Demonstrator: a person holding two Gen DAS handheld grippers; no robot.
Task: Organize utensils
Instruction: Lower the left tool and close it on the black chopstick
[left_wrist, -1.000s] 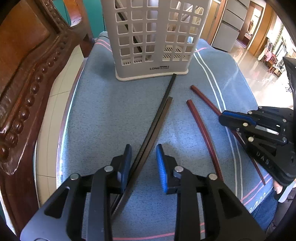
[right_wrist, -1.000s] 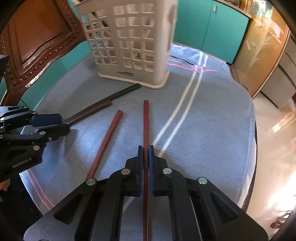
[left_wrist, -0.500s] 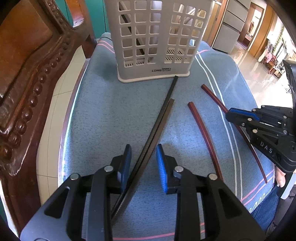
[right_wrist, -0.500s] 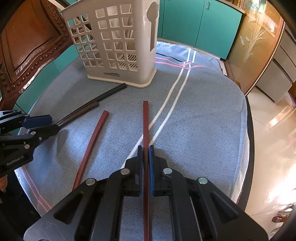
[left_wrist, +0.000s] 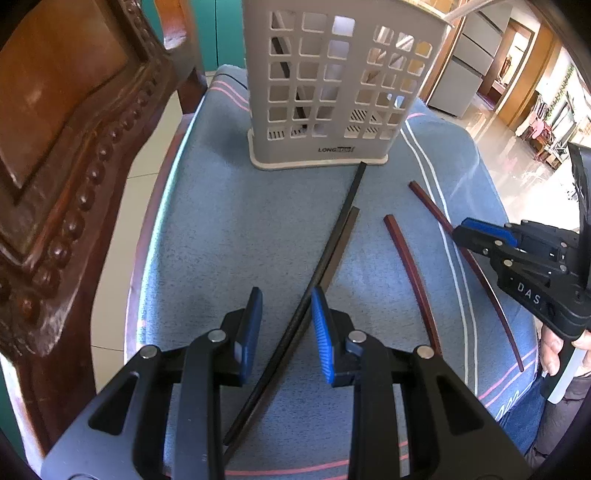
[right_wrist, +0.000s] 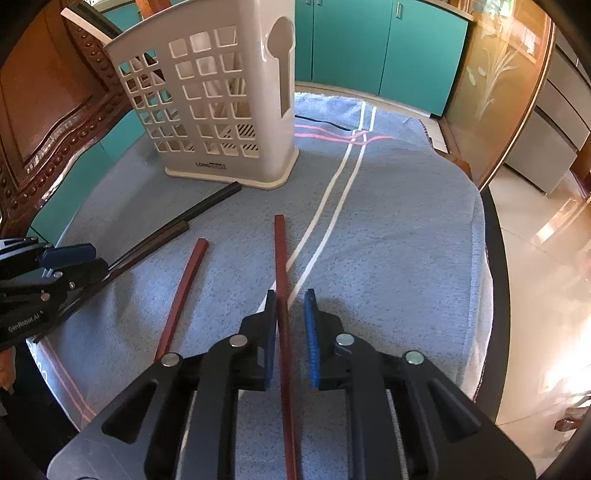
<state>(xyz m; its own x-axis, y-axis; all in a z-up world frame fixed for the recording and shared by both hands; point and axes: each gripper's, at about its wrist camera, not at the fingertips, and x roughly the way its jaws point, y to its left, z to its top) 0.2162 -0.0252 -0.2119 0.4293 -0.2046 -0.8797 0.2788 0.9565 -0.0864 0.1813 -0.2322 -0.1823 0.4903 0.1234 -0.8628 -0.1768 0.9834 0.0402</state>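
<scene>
The right claw (right_wrist: 290, 306) has just been loosening around a red chopstick (right_wrist: 280, 258) that lies lengthways between its parted jaws on the towel (right_wrist: 388, 258), tip aimed toward the basket (right_wrist: 221, 110); the left claw (left_wrist: 286, 314) straddles the black pair (left_wrist: 332, 243), unclenched

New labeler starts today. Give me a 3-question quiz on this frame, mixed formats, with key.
1. True or false: every chopstick already stands inside the utensil holder.
2. The red chopstick between the right gripper fingers is: A) clamped by both pads, B) lying on the cloth with a gap at one pad, C) lifted above the holder.
3. What colour are the two chopsticks running between the left gripper fingers?

Key
1. False: four lie on the blue cloth.
2. B: the jaws have just been opening.
3. Black and dark brown; the jaws stand apart around them.
</scene>
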